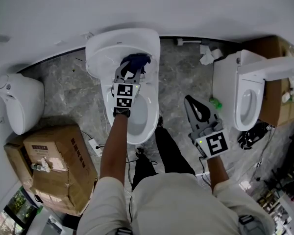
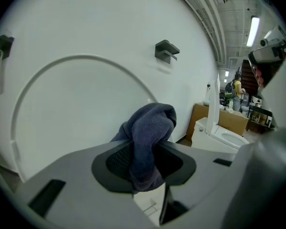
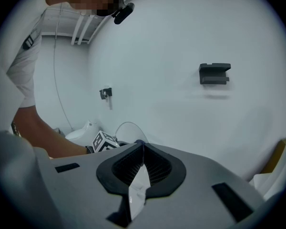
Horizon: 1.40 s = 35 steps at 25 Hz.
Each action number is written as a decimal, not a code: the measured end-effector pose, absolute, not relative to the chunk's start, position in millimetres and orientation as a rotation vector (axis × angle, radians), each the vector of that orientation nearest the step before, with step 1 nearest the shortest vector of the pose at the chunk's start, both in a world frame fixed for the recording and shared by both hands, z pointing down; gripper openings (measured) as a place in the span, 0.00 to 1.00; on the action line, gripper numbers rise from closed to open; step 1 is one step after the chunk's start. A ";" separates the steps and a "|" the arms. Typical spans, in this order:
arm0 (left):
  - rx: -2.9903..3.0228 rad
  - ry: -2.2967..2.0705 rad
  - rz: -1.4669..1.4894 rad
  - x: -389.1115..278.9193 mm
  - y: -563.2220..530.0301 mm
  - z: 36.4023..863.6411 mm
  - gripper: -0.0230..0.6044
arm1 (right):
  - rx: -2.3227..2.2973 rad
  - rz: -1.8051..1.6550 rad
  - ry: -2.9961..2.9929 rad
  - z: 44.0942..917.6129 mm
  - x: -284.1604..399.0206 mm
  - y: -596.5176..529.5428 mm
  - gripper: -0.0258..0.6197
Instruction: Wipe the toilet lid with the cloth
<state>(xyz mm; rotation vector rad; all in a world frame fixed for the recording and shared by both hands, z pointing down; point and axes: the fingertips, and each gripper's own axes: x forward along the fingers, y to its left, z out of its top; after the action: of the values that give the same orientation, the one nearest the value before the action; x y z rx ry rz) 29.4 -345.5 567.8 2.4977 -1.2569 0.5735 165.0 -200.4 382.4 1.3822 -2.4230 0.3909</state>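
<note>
Left gripper clamped on blue cloth just before raised toilet lid, wiping seemingly starting; right gripper closed, empty; next needs cloth pressed flat, swept across.

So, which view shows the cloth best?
The left gripper view: the cloth is large and central there, pinched between the jaws. The head view shows it only as a small dark bundle by the lid. The right gripper view does not show it clearly.
</note>
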 end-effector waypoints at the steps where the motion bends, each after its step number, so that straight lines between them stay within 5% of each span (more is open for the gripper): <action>1: 2.486 -1.273 0.577 22.7 -347.1 570.5 0.23 | 1.378 0.391 -2.419 384.4 165.2 -201.2 0.09; 24: 2.127 -1.561 0.648 -165.5 -339.9 655.0 0.23 | 1.223 0.446 -2.459 428.5 120.2 -188.4 0.09; 29: 2.112 -1.492 0.653 -130.4 -337.8 687.8 0.23 | 1.213 0.467 -2.433 440.5 127.5 -184.7 0.09; 35: 2.236 -1.330 0.427 -9.5 -337.6 674.5 0.23 | 1.271 0.559 -2.412 450.7 147.4 -182.5 0.09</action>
<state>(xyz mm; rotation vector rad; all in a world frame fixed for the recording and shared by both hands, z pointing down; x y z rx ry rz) -9.5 -337.6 674.5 2.2360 -1.3297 0.4272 147.4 -182.5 450.7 1.2707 -2.4124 0.5594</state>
